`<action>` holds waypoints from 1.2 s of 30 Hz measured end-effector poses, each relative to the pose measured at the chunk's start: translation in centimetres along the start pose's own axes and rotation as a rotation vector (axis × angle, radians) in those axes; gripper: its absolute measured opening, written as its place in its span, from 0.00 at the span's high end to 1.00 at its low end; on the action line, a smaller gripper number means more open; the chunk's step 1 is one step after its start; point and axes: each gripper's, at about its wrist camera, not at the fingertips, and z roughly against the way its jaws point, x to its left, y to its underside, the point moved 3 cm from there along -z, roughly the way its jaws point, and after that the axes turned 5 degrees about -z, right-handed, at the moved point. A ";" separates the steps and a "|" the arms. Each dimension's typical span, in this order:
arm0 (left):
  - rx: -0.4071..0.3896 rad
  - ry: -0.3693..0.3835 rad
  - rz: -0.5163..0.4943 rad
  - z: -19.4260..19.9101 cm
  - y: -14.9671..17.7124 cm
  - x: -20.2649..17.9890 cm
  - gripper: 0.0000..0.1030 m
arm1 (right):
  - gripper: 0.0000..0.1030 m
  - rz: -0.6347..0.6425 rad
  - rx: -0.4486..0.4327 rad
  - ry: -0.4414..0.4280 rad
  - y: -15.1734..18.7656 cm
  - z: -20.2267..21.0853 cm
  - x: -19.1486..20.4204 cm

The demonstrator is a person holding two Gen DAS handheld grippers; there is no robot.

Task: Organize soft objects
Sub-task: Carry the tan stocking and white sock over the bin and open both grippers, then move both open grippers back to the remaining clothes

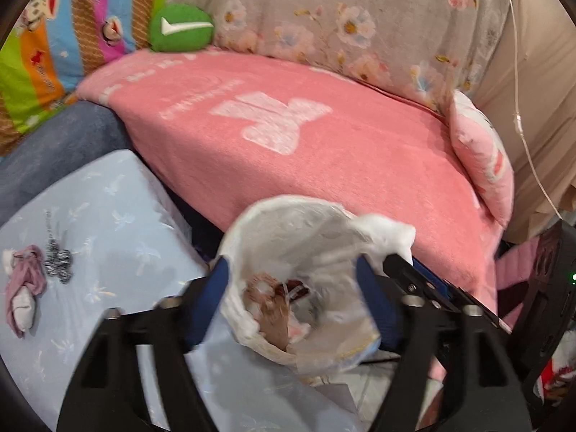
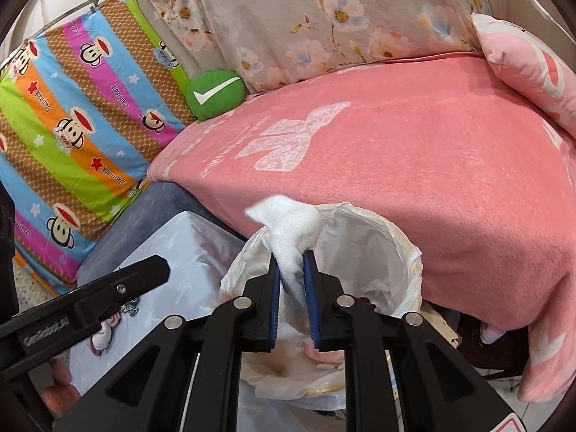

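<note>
The right gripper [image 2: 292,257] is pinched on a white cloth [image 2: 293,225], whose bunched top stands above the fingertips while a tail hangs down between the blue pads [image 2: 312,295]. Just beyond and below the tips gapes the bin [image 2: 406,252], lined with a white bag, so the cloth sits over the near rim, not yet over the middle. In the left wrist view the left gripper [image 1: 293,268] is spread wide, its fingers straddling the bin's mouth on either side; whether they press the liner or merely flank it I cannot tell. Some pink and brown soft things already lie inside. To do this well, I judge the right hand should carry the cloth a little further forward, over the centre, before letting go, since the hanging tail could catch on the liner's edge or drag it inward. The left gripper would best steady the rim and keep clear of the drop. To the left of both tools a pale blue surface [image 1: 108,208] carries a small pink-and-white toy [image 1: 23,284], likely next. Ahead, a pink blanket [image 2: 414,165] covers the bed, with a green cushion [image 2: 215,93] at its far corner.
</note>
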 end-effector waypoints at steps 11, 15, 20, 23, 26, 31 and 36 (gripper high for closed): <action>-0.011 -0.075 0.005 0.7 0.5 2.1 0.28 | 0.66 0.030 0.013 -0.020 0.6 -0.2 1.6; -0.015 -0.084 0.036 1.1 0.9 3.2 0.28 | 0.65 0.056 0.025 -0.027 0.9 -0.3 2.8; -0.011 -0.099 0.078 1.6 1.7 4.9 0.28 | 0.65 0.087 0.037 -0.042 1.4 -0.6 4.5; -0.009 -0.112 0.107 2.0 2.1 6.2 0.28 | 0.65 0.111 0.047 -0.053 1.9 -0.8 5.7; -0.010 -0.125 0.142 2.4 2.7 7.6 0.28 | 0.65 0.137 0.062 -0.067 2.6 -1.0 7.2; -0.009 -0.151 0.201 3.1 3.8 10.1 0.28 | 0.64 0.172 0.085 -0.083 3.8 -1.4 9.2; -0.013 -0.179 0.249 4.1 4.9 12.6 0.28 | 0.59 0.212 0.100 -0.101 5.2 -1.7 11.9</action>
